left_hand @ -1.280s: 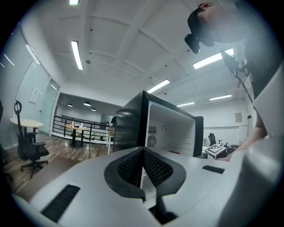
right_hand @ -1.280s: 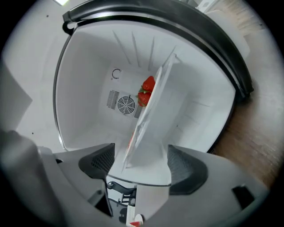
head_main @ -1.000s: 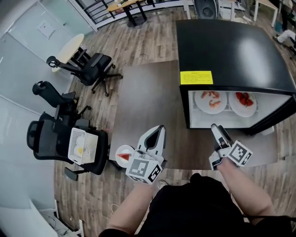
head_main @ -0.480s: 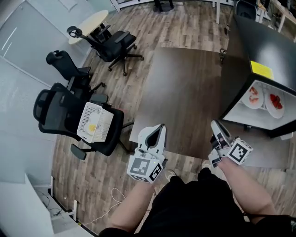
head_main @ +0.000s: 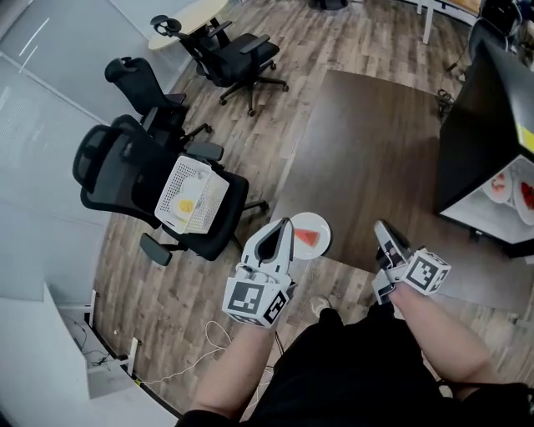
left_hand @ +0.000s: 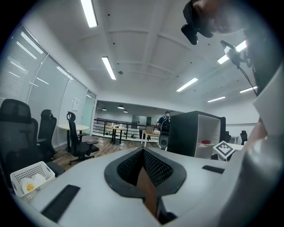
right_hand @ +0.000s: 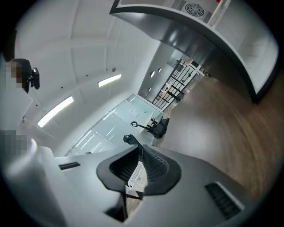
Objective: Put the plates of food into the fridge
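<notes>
A white plate with a red slice of food [head_main: 310,236] sits on the near corner of the dark table [head_main: 367,158]. My left gripper [head_main: 282,225] hovers just left of it, jaws together and empty; in the left gripper view [left_hand: 143,151] they meet in a line. My right gripper [head_main: 380,226] is right of the plate; its jaws [right_hand: 140,150] have just been closing and now stand together with nothing between them. The black fridge [head_main: 484,117] stands open at the far right, with two plates of food [head_main: 503,185] inside.
A black office chair [head_main: 125,179] at left carries a white basket with food [head_main: 193,194]. More chairs [head_main: 242,50] and a round table [head_main: 188,17] stand farther back on the wood floor. A glass wall runs along the left.
The view has swung left: the fridge slid to the right edge and the chairs came nearer the centre. The red-slice plate now shows just right of my left gripper's tip.
</notes>
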Demonstrator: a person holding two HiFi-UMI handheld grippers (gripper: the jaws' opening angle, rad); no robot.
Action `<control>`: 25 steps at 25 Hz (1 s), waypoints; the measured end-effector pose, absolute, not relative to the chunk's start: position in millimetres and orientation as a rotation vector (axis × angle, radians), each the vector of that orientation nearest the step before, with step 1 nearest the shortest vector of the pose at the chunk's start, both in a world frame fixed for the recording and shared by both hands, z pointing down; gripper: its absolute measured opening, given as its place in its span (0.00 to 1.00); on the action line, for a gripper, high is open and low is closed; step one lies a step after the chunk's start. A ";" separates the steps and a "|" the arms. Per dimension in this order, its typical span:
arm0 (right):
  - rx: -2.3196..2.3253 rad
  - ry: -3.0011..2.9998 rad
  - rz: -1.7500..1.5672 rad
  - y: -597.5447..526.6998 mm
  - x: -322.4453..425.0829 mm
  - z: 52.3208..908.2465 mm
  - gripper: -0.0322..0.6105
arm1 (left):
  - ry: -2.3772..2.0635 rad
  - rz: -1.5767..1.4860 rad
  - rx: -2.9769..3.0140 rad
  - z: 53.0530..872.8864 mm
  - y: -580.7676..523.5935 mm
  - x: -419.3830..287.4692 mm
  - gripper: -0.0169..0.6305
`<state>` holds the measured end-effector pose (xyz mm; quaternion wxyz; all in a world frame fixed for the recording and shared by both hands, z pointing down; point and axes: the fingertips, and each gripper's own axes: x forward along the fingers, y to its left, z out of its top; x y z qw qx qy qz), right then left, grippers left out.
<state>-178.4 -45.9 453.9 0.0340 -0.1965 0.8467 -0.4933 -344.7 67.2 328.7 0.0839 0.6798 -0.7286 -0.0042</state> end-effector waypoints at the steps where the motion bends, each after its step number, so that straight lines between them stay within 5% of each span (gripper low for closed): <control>1: -0.604 2.623 -1.536 -38.1 -186.4 461.8 0.09 | -2.184 -0.008 2.017 330.3 73.4 -350.7 0.03; 25: -0.480 2.678 -1.977 134.1 -331.3 584.7 0.10 | -2.226 0.027 1.807 398.3 208.1 -476.5 0.03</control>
